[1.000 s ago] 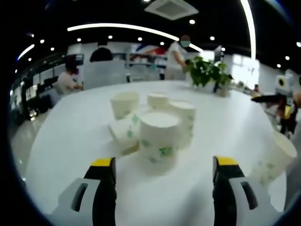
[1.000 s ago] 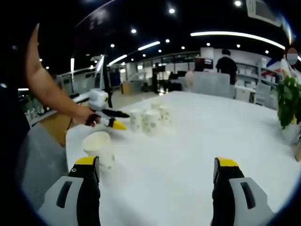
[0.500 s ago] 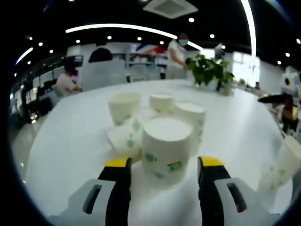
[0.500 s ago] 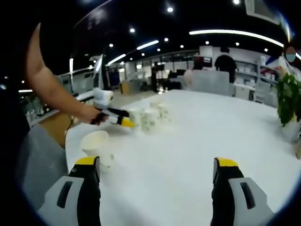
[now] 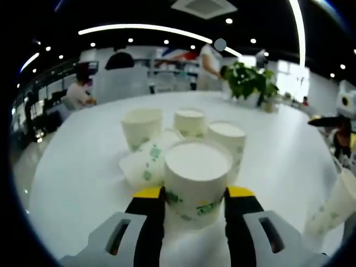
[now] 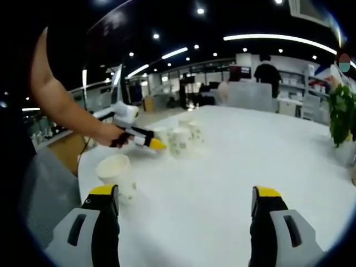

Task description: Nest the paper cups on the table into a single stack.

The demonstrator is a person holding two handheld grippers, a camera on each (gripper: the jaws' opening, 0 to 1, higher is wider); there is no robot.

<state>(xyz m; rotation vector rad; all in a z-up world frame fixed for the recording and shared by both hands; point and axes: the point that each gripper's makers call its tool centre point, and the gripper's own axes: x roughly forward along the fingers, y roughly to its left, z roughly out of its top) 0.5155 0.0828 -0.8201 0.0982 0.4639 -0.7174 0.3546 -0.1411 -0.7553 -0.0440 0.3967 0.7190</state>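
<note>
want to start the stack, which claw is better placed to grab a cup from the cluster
Left. The left claw already has its jaws on either side of the nearest cup, apparently touching it. The right claw is open over bare table, well short of the cluster.

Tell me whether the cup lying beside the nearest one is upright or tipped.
Tipped. The cup lies on its side on the table, left of the upside-down cup between the left gripper's jaws.

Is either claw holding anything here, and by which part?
The left claw grips the nearest upside-down paper cup by its side wall. The right claw is open, holding nothing.
</note>
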